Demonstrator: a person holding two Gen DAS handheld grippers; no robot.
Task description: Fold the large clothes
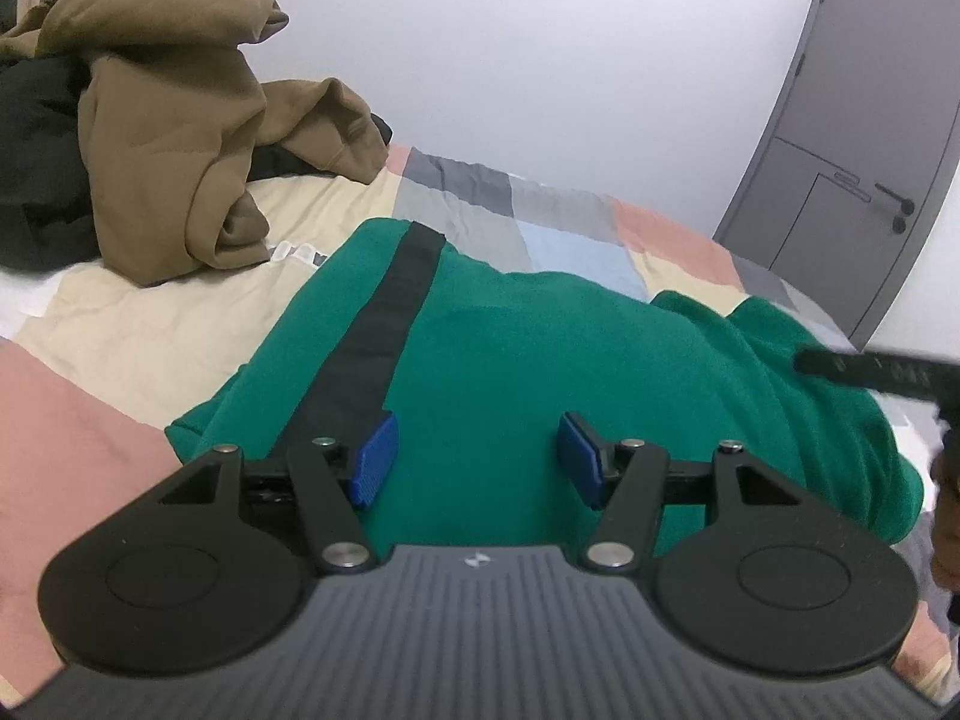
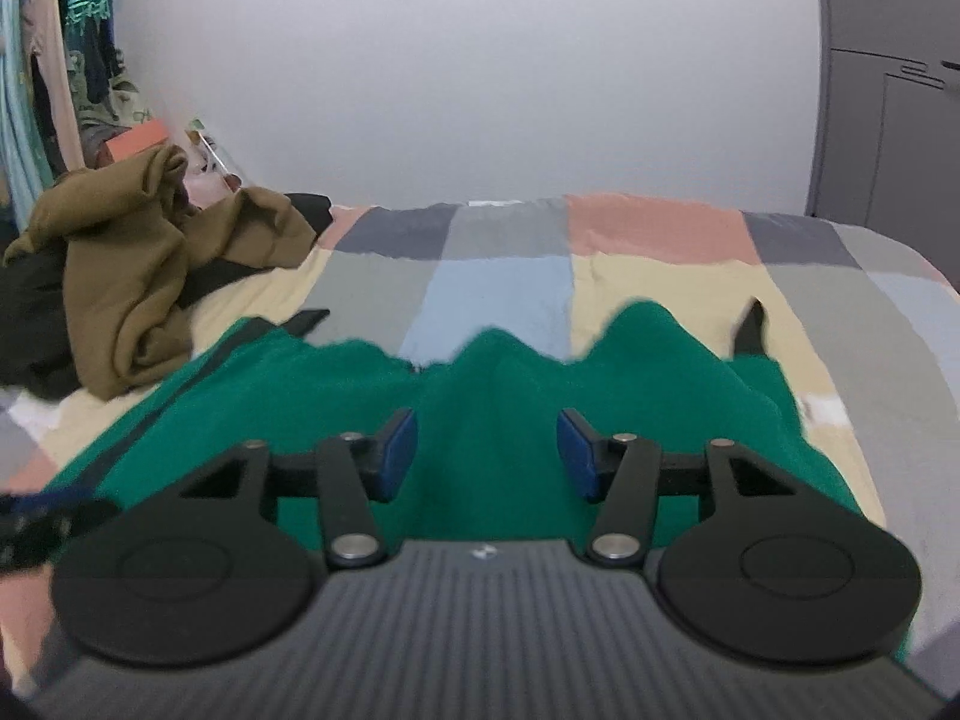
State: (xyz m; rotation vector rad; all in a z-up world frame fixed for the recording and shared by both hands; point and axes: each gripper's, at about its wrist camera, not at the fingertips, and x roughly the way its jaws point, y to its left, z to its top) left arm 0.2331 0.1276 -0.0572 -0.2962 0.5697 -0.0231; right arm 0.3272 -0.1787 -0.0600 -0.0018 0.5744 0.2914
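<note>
A green garment [image 1: 540, 354] with a black stripe [image 1: 384, 324] lies spread on the patchwork bed cover [image 1: 120, 324]. My left gripper [image 1: 477, 456] hovers over its near part, open, with nothing between the blue pads [image 1: 375, 459]. In the right wrist view the same green garment [image 2: 492, 396] lies bunched in front, its far edge in uneven peaks. My right gripper [image 2: 486, 453] is above it, open, and the cloth sits below the pads, not pinched. Part of the right gripper shows blurred at the right edge of the left wrist view.
A heap of brown clothes [image 1: 174, 138] over dark ones [image 1: 36, 162] lies at the bed's far left, brown heap [image 2: 150, 276]. A grey door [image 1: 864, 138] stands at the right, a white wall behind. Hanging clothes [image 2: 54, 78] are at the far left.
</note>
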